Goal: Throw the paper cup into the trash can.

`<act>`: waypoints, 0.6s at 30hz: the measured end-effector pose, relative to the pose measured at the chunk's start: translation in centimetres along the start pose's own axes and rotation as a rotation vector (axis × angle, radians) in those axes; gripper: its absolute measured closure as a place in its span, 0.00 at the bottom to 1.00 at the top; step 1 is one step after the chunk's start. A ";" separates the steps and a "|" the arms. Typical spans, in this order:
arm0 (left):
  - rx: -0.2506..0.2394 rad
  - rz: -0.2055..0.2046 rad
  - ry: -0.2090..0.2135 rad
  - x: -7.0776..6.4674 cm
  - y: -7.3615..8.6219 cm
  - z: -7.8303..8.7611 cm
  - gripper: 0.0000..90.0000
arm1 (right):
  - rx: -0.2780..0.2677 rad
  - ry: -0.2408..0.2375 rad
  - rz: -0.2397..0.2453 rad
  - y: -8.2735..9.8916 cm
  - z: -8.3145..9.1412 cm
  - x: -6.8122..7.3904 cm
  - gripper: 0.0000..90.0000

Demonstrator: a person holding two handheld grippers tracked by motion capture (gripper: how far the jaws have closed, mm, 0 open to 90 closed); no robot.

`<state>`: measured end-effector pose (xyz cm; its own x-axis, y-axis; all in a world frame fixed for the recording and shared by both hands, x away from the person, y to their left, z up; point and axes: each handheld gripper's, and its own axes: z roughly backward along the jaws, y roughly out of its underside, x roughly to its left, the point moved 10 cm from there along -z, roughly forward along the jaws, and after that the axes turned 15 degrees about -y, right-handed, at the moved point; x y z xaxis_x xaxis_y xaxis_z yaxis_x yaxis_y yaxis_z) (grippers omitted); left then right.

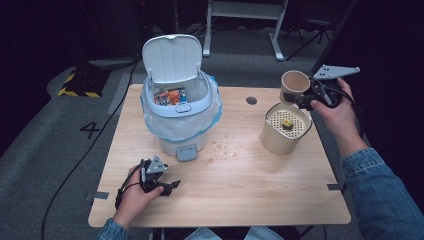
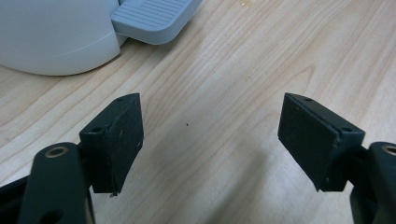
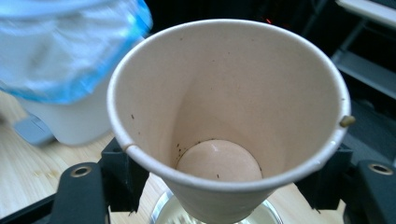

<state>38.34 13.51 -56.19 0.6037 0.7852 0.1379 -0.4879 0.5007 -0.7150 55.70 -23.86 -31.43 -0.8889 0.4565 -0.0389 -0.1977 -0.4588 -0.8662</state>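
Observation:
A beige paper cup point(image 1: 295, 82) hangs tilted above the table's right side, my right gripper point(image 1: 301, 98) shut on its lower wall. In the right gripper view the cup point(image 3: 224, 102) is almost empty, with dark specks inside and one crumb on its rim; the right gripper point(image 3: 224, 179) squeezes it from both sides. Just below stands a cream canister point(image 1: 280, 137) with a perforated insert holding a small yellow-green lump point(image 1: 287, 123). My left gripper point(image 1: 169, 188) rests near the front left edge, open; its pads point(image 2: 123, 140) have bare wood between them.
A white pedal bin point(image 1: 177, 107) with raised lid and blue-edged liner stands at the table's back centre, with wrappers inside. Its pedal point(image 2: 154, 18) lies just ahead of the left gripper. Crumbs point(image 1: 225, 150) dot the wood near the bin. A cable hole point(image 1: 251, 100) sits behind.

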 end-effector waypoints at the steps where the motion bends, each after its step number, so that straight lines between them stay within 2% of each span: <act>1: -0.001 -0.011 -0.004 0.0 0.1 0.1 0.26 | -0.008 -0.015 0.012 -0.7 -0.4 0.3 0.33; 6: 0.015 -0.006 0.001 -0.2 0.6 0.3 0.26 | -0.062 -0.104 0.055 -3.8 -2.1 1.7 0.33; 9: 0.021 0.000 0.006 -0.1 0.8 0.2 0.26 | -0.070 -0.149 0.080 -5.1 -2.8 2.6 0.33; 16: 0.044 -0.016 0.014 0.0 1.0 -0.1 0.26 | -0.088 -0.257 0.094 -7.4 -4.3 4.2 0.33; 18: 0.045 -0.018 0.020 0.0 1.1 -0.2 0.26 | -0.110 -0.292 0.090 -8.0 -4.7 4.9 0.33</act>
<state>37.91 13.96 -57.09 0.6251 0.7685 0.1364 -0.5043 0.5311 -0.6810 54.89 -14.33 -27.00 -0.9850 0.1721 0.0128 -0.0808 -0.3947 -0.9152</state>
